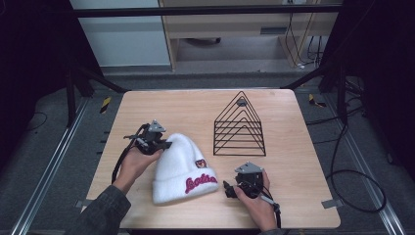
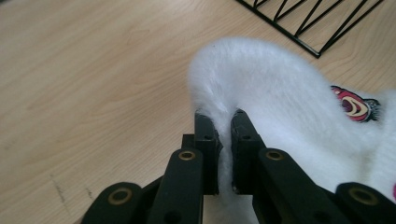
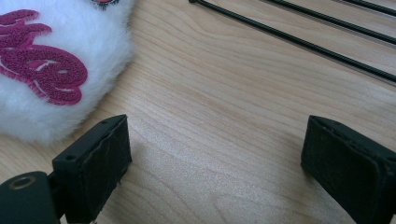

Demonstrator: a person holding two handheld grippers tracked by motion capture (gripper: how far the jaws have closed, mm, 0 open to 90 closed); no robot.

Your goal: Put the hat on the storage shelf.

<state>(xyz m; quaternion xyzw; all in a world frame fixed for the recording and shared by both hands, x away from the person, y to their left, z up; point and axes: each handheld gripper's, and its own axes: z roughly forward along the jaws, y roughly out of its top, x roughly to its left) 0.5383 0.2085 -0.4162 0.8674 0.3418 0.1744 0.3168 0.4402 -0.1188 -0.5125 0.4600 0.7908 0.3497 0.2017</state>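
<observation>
Pinching the crown of the white beanie with our left gripper, jaws squeezed together on a fold of the fluffy fabric. The hat lies on the wooden table, cuff end toward our right gripper, whose jaws are spread wide with bare wood between them. Just beyond that gripper sits the black wire rack. The little patch above the pink lettering looks like a crest, hard to say.
</observation>
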